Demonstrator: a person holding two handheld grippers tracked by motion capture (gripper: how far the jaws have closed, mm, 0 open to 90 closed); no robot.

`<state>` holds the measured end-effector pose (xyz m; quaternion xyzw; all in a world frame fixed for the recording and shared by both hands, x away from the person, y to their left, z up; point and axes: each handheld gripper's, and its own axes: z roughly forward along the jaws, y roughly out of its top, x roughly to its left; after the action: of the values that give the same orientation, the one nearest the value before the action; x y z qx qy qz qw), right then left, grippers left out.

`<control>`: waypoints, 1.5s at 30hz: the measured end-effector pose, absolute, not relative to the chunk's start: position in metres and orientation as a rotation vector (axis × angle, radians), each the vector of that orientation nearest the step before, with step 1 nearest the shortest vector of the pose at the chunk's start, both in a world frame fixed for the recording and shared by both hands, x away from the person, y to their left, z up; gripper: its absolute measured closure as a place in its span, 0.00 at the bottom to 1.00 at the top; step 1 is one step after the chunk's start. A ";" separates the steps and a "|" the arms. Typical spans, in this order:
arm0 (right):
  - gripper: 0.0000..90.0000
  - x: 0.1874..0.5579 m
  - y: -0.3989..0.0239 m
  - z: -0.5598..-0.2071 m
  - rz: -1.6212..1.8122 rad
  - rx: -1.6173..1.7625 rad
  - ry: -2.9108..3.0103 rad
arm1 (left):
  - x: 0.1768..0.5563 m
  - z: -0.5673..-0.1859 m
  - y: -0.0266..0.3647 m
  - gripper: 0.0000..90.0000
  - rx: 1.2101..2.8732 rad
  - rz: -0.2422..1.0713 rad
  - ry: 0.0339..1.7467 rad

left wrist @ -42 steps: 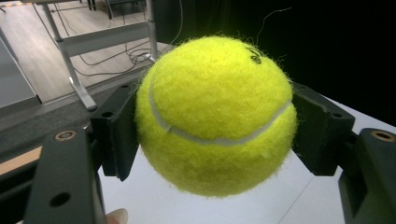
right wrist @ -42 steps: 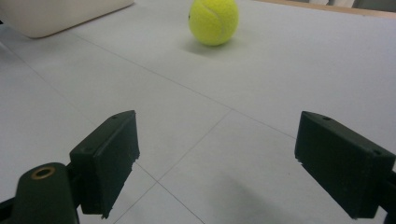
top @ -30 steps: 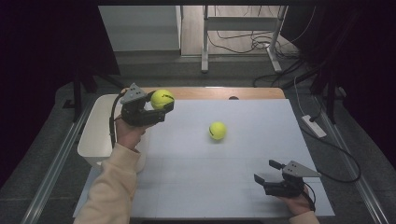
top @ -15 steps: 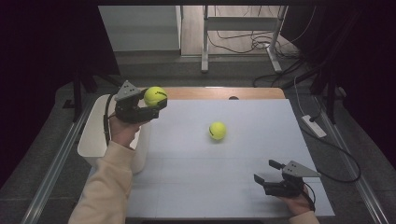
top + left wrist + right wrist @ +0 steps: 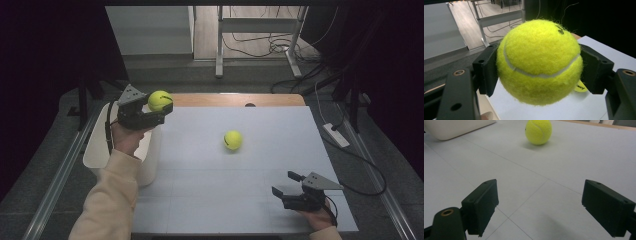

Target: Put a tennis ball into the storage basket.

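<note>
Left gripper view: the held tennis ball [image 5: 539,61] is fuzzy yellow-green with a pale curved seam and a small black mark near its top, and both black pads pinch it at its sides. In the high view the left gripper [image 5: 159,106] carries this ball [image 5: 160,100] in the air over the table's [image 5: 200,180] far left corner, just beside the white bin [image 5: 97,152] that stands against the left edge. A second tennis ball [image 5: 233,140] lies near the middle of the white surface, with bare room all around it. The right gripper [image 5: 283,184] sits low near the front right edge, its jaws spread wide with nothing between them, well apart from that ball [image 5: 538,131].
</note>
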<state>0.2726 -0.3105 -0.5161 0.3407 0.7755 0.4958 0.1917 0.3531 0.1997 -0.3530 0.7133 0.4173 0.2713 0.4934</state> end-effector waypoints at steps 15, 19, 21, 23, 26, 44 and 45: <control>0.15 0.272 -0.310 -0.516 1.389 0.957 2.180 | 0.359 -0.356 0.211 0.30 1.735 0.678 1.058; 0.15 0.272 -0.310 -0.516 1.389 0.957 2.180 | 0.362 -0.357 0.215 0.30 1.735 0.688 1.075; 0.15 0.272 -0.310 -0.516 1.389 0.957 2.181 | 0.362 -0.357 0.216 0.30 1.736 0.690 1.081; 0.15 0.272 -0.310 -0.516 1.389 0.957 2.180 | 0.364 -0.358 0.219 0.30 1.733 0.692 1.094; 0.15 0.272 -0.310 -0.516 1.388 0.957 2.180 | 0.366 -0.360 0.223 0.30 1.733 0.695 1.109; 0.15 0.272 -0.310 -0.516 1.391 0.958 2.178 | 0.373 -0.364 0.240 0.30 1.736 0.712 1.175; 0.15 0.272 -0.310 -0.516 1.390 0.958 2.178 | 0.374 -0.364 0.241 0.30 1.738 0.714 1.182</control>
<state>0.2724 -0.3101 -0.5161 0.3410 0.7757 0.4951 0.1918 0.3740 0.2408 -0.3644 0.7011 0.4770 0.2881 0.4449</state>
